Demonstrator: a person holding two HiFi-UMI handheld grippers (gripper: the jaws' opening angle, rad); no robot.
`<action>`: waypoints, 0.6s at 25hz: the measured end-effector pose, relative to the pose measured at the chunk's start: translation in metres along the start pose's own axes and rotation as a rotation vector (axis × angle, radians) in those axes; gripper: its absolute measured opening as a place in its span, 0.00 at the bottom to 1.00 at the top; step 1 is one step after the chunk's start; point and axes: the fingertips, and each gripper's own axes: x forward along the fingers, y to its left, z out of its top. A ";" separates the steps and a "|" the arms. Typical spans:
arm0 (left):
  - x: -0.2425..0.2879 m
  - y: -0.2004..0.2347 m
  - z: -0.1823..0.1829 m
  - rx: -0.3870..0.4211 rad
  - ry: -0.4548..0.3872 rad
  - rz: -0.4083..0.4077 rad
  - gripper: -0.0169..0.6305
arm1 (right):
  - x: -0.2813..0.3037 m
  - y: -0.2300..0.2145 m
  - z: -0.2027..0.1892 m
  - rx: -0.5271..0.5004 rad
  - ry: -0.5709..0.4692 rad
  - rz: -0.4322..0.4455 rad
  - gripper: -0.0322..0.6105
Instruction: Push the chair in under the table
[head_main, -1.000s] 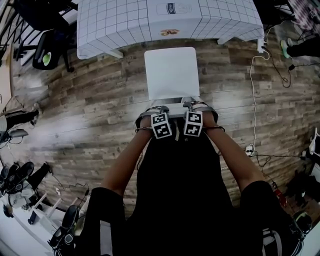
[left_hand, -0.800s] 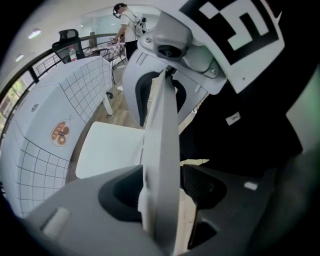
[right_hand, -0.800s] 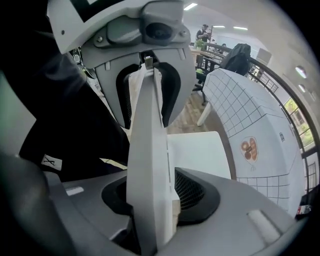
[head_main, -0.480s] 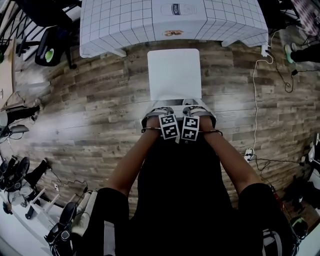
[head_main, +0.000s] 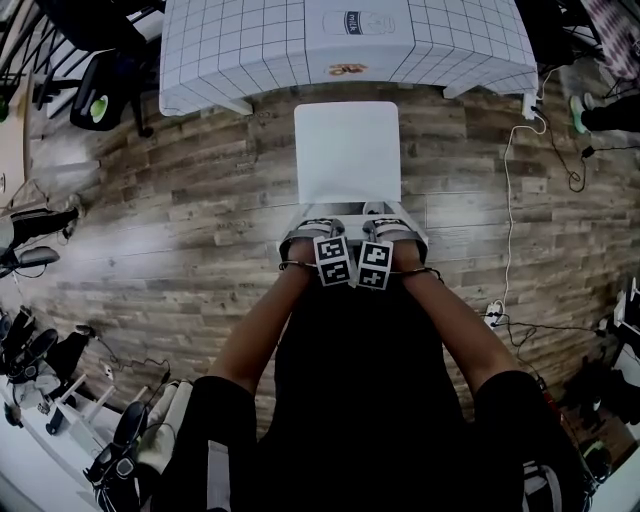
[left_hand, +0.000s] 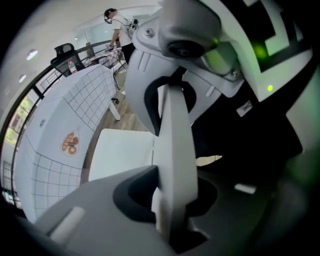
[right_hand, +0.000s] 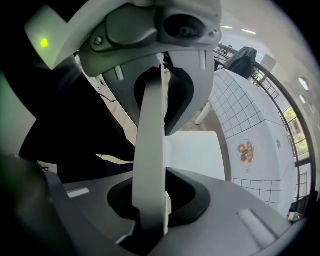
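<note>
The bare left forearm (head_main: 255, 335) and bare right forearm (head_main: 458, 325) reach forward side by side, wrists tipped steeply down. The grey two-jaw left gripper (head_main: 320, 224) and grey two-jaw right gripper (head_main: 385, 218) sit close together. Their jaws have just been closing, and each pair now pinches the flat white chair backrest (left_hand: 175, 150).

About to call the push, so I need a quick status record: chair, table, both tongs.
chair: white, out on the wood floor, seat front close to the table's edge, seat not under it
table: grid cloth, straight ahead of the chair
left tongs: jaws have just been closing, now pressed on the backrest top edge
right tongs: jaws have just been closing, now pressed on the same edge, beside the left
push: not yet done
</note>
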 end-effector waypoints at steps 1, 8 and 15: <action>0.000 0.000 0.000 -0.012 -0.005 -0.004 0.16 | 0.000 0.000 0.000 0.001 0.004 0.002 0.16; -0.004 0.010 0.006 -0.013 0.006 -0.014 0.16 | -0.003 -0.011 -0.003 -0.010 0.006 0.010 0.16; -0.006 0.034 0.020 -0.056 -0.001 -0.024 0.16 | -0.009 -0.036 -0.015 -0.054 0.000 0.009 0.16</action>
